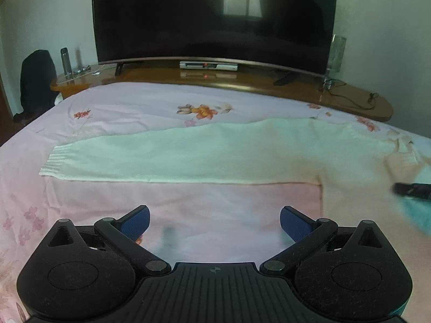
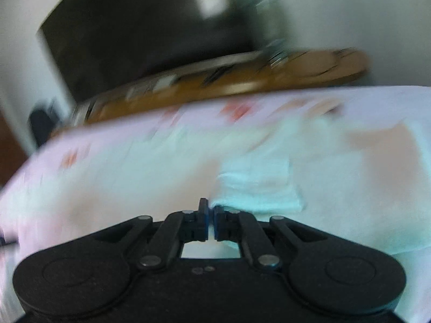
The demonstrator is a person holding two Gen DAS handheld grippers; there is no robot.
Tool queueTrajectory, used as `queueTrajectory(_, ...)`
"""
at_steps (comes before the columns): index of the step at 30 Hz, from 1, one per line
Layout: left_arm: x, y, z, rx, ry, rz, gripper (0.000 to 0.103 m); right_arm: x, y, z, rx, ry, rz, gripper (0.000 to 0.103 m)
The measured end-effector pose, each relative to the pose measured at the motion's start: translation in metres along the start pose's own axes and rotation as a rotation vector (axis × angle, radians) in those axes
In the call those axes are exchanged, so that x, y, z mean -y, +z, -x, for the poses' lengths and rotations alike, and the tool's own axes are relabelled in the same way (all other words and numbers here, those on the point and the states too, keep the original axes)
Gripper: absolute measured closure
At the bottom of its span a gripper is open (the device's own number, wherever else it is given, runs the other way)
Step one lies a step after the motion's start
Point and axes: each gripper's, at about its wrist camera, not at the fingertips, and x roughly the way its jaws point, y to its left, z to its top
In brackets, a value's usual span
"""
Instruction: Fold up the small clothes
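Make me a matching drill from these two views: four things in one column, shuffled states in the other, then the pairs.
Things:
1. left tongs
2. right tongs
3. sweater sleeve
4. television

States:
A. dark screen, on the wooden stand
B. closed on pale fabric
C. laid flat across the bedspread
D. wide open, holding nothing

Pairs: 1-D, 2-B, 3-C, 4-A

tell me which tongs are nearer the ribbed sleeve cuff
Left. The open left tongs hover over bare sheet short of the cuff; the right tongs grip the sweater at its far side.

Left hand-held gripper [image 1: 215,222] agape, right [image 2: 211,222] clamped
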Motion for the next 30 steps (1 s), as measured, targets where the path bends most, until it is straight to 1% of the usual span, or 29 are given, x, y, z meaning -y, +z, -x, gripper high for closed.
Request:
queueTrajectory(1,0.003,0.002,0.001,0.006,-0.012,0.0,0.0,-0.031,-0.013,0.008,0.038,0.007,0.097,0.07)
queueTrajectory(2,0.007,0.004,0.002,0.012,-0.032,0.002,0.001,-0.045,-0.018,0.013,0.049,0.051,0.168,0.071)
queueTrajectory(3,0.013,0.007,0.003,0.018,-0.054,0.006,0.001,-0.052,-0.023,0.019,0.052,0.117,0.191,0.075)
queueTrajectory(4,0.02,0.01,0.002,0.022,-0.082,0.014,0.004,-0.056,-0.027,0.028,0.066,0.169,0.192,0.077)
queueTrajectory(5,0.031,0.014,0.0,0.023,-0.123,0.021,0.01,-0.062,-0.032,0.037,0.087,0.175,0.207,0.077)
queueTrajectory(6,0.042,0.018,-0.004,0.018,-0.151,0.02,0.021,-0.064,-0.038,0.048,0.109,0.152,0.23,0.077)
queueTrajectory(7,0.056,0.021,-0.009,0.008,-0.181,0.012,0.024,-0.062,-0.042,0.058,0.122,0.133,0.236,0.077)
queueTrajectory(9,0.086,0.024,-0.021,-0.018,-0.251,0.01,0.024,-0.05,-0.051,0.076,0.13,0.112,0.196,0.077)
queueTrajectory(11,0.114,0.026,-0.037,-0.064,-0.336,0.031,0.026,-0.032,-0.057,0.094,0.14,0.044,0.155,0.077)
queueTrajectory(13,0.134,0.025,-0.052,-0.125,-0.407,0.073,0.048,-0.012,-0.058,0.105,0.161,-0.009,0.11,0.075)
queueTrajectory(15,0.151,0.023,-0.068,-0.188,-0.475,0.136,0.053,0.008,-0.057,0.119,0.19,-0.07,0.041,0.074)
queueTrajectory(16,0.158,0.022,-0.074,-0.205,-0.497,0.162,0.053,0.024,-0.059,0.123,0.197,-0.088,0.008,0.074)
queueTrajectory(17,0.164,0.022,-0.081,-0.221,-0.51,0.187,0.053,0.034,-0.06,0.128,0.204,-0.104,-0.031,0.074)
queueTrajectory(21,0.18,0.024,-0.094,-0.214,-0.53,0.247,0.054,0.063,-0.07,0.139,0.22,-0.153,-0.119,0.074)
queueTrajectory(22,0.182,0.025,-0.097,-0.206,-0.529,0.251,0.058,0.07,-0.074,0.141,0.226,-0.163,-0.143,0.074)
queueTrajectory(23,0.186,0.025,-0.099,-0.197,-0.515,0.245,0.066,0.077,-0.076,0.144,0.231,-0.178,-0.17,0.074)
queueTrajectory(24,0.188,0.022,-0.1,-0.193,-0.488,0.23,0.094,0.083,-0.079,0.146,0.236,-0.206,-0.201,0.074)
queueTrajectory(25,0.189,0.021,-0.104,-0.194,-0.475,0.225,0.098,0.091,-0.08,0.148,0.237,-0.228,-0.226,0.074)
queueTrajectory(27,0.181,0.019,-0.106,-0.183,-0.5,0.249,0.099,0.102,-0.082,0.147,0.229,-0.268,-0.279,0.074)
queueTrajectory(28,0.178,0.02,-0.102,-0.168,-0.498,0.232,0.1,0.108,-0.082,0.145,0.219,-0.288,-0.305,0.074)
queueTrajectory(30,0.172,0.027,-0.095,-0.136,-0.497,0.21,0.1,0.118,-0.082,0.142,0.204,-0.302,-0.339,0.074)
